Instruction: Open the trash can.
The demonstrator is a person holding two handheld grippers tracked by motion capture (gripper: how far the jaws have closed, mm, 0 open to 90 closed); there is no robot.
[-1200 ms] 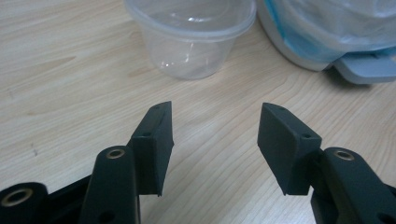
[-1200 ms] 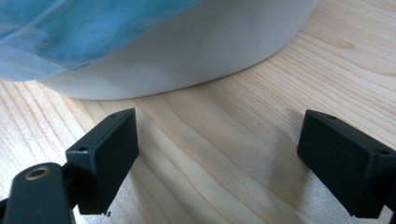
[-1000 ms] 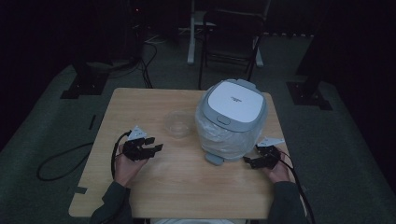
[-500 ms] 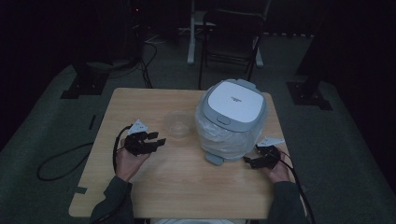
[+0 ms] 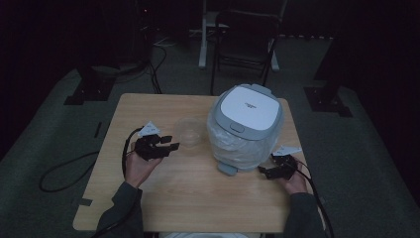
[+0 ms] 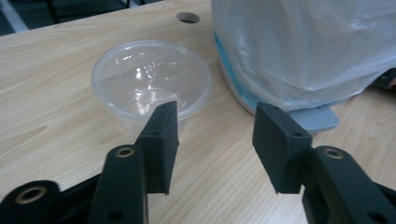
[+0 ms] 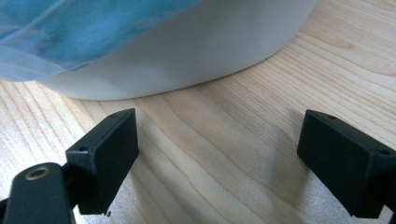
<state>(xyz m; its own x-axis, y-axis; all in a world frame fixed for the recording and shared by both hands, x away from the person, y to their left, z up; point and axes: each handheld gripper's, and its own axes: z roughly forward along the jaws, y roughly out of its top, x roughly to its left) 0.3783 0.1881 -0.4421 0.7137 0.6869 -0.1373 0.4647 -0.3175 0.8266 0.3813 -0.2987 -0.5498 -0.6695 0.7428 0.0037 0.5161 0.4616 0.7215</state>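
Hovering with jaws apart, the left tool is facing the clear plastic cup at 3 o'clock; the right tool (also open) is resting beside the bagged rice cooker on the surface.

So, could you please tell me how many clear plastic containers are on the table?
1: the clear plastic container stands left of the bagged rice cooker, just ahead of the left gripper. Others could be hidden behind the cooker.

A dim recording studio or lab: a lone wooden table on grey carpet, ringed by black stand bases, trailing cables and a folding chair.
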